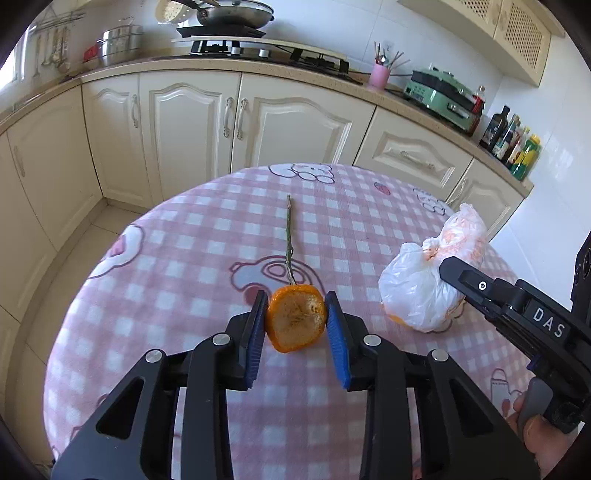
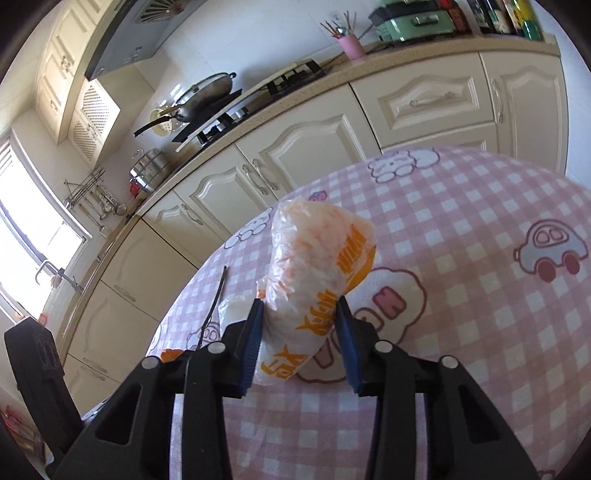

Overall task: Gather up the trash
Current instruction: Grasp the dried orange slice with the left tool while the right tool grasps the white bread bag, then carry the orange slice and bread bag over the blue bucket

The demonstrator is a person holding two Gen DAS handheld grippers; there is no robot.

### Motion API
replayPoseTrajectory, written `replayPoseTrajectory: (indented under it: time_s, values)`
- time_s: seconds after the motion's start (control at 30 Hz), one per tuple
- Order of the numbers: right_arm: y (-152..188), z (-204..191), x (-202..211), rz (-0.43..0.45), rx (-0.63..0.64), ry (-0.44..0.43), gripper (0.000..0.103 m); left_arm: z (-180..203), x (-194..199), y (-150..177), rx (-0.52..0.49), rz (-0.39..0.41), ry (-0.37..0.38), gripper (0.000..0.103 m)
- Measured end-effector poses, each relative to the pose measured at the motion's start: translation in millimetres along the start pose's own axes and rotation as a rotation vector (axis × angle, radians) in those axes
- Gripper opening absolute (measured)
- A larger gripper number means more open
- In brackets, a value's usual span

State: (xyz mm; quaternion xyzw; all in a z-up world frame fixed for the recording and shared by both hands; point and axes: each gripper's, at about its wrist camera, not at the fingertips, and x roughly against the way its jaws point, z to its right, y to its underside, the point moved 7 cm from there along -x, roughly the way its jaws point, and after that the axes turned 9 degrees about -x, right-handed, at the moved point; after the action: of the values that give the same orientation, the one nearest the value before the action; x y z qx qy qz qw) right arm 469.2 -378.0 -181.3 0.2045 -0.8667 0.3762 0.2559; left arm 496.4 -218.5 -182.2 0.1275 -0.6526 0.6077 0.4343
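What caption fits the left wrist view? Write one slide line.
Left gripper closed on an orange peel on the checked tablecloth; right gripper at a plastic bag.

Round table under a pink-and-white checked cartoon cloth [image 1: 207, 236] lies beneath the tongs. Beyond them: cream panelled cabinet doors [image 1: 192, 125], a steel wok on a black gas hob [image 1: 232, 14], a pink utensil cup [image 1: 379, 76], a green countertop cooker [image 1: 439, 94], and dark bottles [image 1: 511, 142] far right.

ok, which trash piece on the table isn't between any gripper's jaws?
The thin green stem, lying loose on the cloth. The orange peel sits in the left gripper; the plastic bag in the right gripper.
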Motion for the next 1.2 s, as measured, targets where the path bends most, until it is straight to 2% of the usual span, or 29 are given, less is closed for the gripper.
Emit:
replayPoseTrajectory:
  time_s: [0.3,0.5,0.8,1.2]
  values:
    - [13.4,-42.2,28.7,0.044,0.086,-0.058,0.037,-22.1,60.3,3.4,0.021,0.089,-0.017,0.029]
    - [37.3,-89.3,47.6,0.050,0.158,-0.115,0.037,-48.3,113.9,11.6,0.053,0.167,-0.062,0.029]
    - [104.3,-175.3,58.6,-0.016,0.284,-0.219,0.037,-100.1,181.5,41.9,0.111,0.238,-0.182,0.029]
    - [218.4,-270.4,46.6,-0.144,0.424,-0.317,0.037,-188.1,237.4,108.3,0.250,0.239,-0.336,0.029]
